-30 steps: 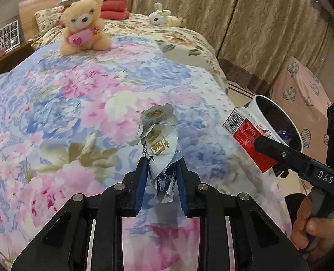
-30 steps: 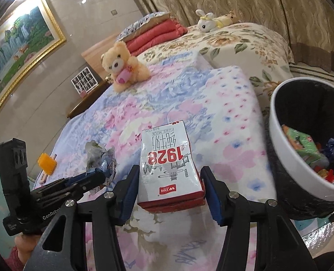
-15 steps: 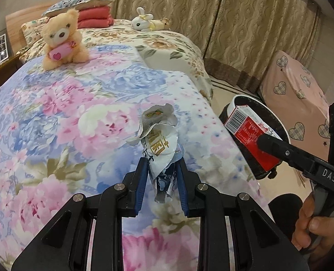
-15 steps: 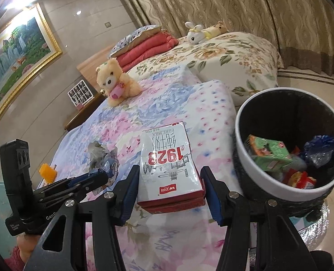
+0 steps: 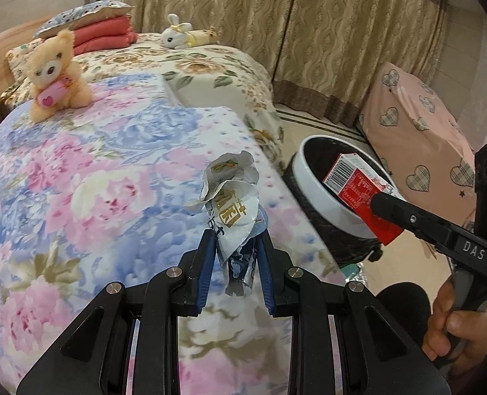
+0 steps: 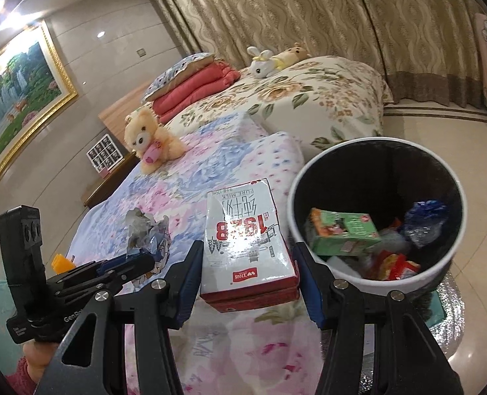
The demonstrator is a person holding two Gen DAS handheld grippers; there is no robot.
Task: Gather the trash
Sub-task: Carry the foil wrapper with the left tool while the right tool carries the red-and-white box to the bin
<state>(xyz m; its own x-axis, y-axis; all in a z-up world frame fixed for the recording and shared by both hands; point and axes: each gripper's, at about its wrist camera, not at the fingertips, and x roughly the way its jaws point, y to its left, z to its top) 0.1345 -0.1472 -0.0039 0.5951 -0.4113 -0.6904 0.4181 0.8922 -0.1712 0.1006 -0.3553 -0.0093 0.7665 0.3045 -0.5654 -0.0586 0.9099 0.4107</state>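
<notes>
While tongs point(image 6: 246, 263) hide carton point(image 6: 243, 240) sides, base

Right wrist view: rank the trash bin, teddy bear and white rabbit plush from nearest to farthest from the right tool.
1. Trash bin, just right of the right tool.
2. Teddy bear, mid-bed, left.
3. White rabbit plush, far end of the bed.
</notes>
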